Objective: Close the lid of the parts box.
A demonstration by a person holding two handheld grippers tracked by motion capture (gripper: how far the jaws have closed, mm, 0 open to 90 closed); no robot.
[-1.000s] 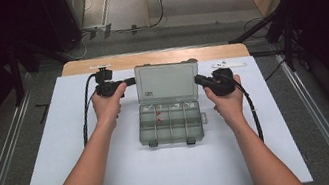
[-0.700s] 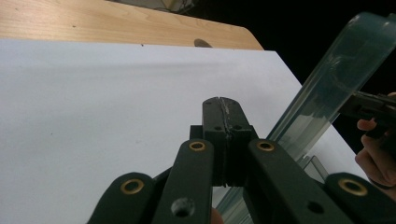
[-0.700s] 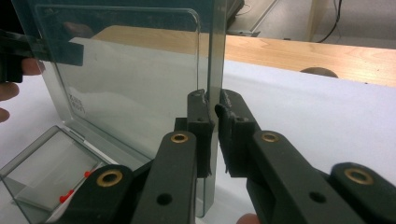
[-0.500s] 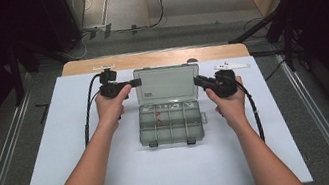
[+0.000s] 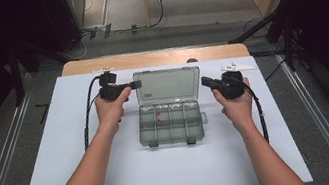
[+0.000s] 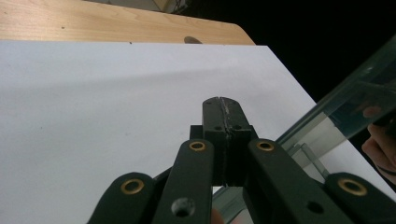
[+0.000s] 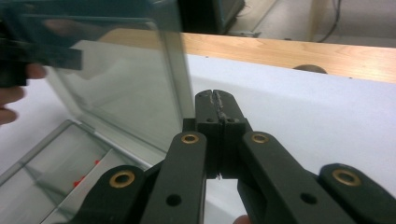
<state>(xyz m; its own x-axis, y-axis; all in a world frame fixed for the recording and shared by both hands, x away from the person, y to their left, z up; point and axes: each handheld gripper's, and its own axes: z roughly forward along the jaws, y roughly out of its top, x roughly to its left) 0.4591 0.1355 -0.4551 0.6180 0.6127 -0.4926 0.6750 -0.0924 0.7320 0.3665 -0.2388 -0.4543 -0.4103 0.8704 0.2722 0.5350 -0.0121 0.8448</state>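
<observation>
A: Where's the clear grey plastic compartment box [image 5: 171, 121]?

B: Middle of the white table sheet [image 5: 61, 155], long axis running left to right, its see-through lid [image 5: 168, 86] standing open at the far edge. A few small red bits [image 5: 159, 119] lie in one compartment.

A: And the grippers?

B: One on each side of the lid. The left gripper [image 5: 135, 84] has its jaws pressed together, with nothing between them, tip right at the lid's left edge; whether it touches, I can't tell. The right gripper [image 5: 204, 81] sits just off the lid's right edge, jaws having just closed, holding nothing.

A: Which is nearer?

B: The left, I'd judge. Closing the lid means pushing it toward the near side.
</observation>
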